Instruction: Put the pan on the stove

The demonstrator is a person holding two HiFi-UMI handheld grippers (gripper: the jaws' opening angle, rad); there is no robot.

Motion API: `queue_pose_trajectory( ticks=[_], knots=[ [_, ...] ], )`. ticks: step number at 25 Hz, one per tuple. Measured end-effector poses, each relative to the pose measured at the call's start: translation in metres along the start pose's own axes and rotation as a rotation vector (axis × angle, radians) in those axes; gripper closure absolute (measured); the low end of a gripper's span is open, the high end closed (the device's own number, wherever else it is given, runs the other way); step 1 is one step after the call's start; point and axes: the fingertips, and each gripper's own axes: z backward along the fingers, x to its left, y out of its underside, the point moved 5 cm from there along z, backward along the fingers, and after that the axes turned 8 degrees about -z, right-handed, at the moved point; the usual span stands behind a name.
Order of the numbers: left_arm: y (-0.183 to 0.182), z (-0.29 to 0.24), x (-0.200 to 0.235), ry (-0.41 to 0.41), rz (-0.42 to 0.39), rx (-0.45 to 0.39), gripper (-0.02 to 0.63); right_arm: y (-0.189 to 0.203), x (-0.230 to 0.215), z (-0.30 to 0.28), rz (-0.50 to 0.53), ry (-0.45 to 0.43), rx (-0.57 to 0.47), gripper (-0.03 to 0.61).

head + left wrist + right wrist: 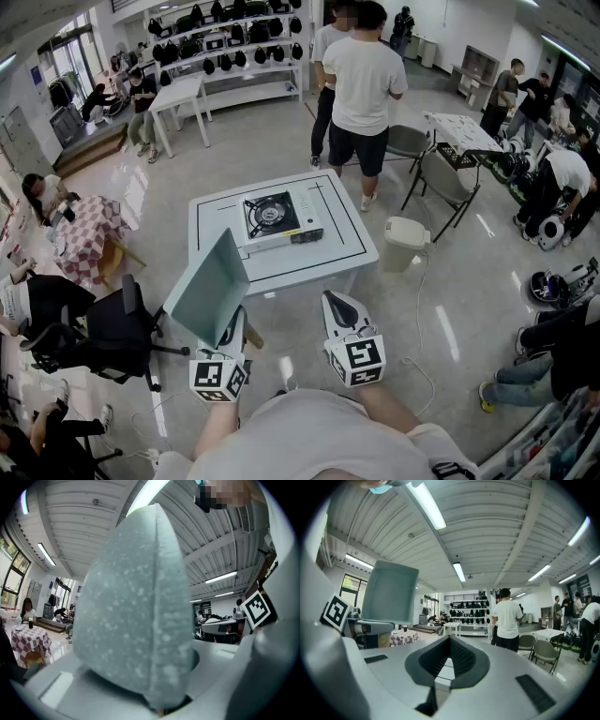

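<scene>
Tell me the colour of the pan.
Pale green pan, lightly speckled; best in the left gripper view.

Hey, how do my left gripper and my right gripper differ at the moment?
The left gripper is shut on the teal pan, which stands up on edge; the right gripper holds nothing, its jaws together. The left gripper's view is mostly filled by the pan; the right gripper's view looks out across the room. Both are on the near side of the table that carries the stove.
</scene>
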Motion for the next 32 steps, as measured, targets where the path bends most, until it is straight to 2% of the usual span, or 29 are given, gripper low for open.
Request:
queue_pose_trajectory(
  ticks=[12,21,28,32],
  knots=[
    [0.003,-0.008,-0.012,-0.025,-0.001,0.000,0.492,0.004,-0.015,-0.003,-0.006,-0.020,0.000,0.569],
    [0.006,-0.027,-0.022,-0.062,0.002,0.003,0.492,0.006,-0.043,-0.011,0.006,-0.045,0.018,0.569],
    [0.009,-0.058,-0.001,-0.076,-0.005,0.007,0.492,0.008,-0.058,-0.047,0.001,-0.049,0.028,0.569],
    [0.019,-0.094,0.022,-0.061,-0.012,0.007,0.492,0.010,-0.069,-0.086,-0.021,-0.033,0.034,0.569]
  ],
)
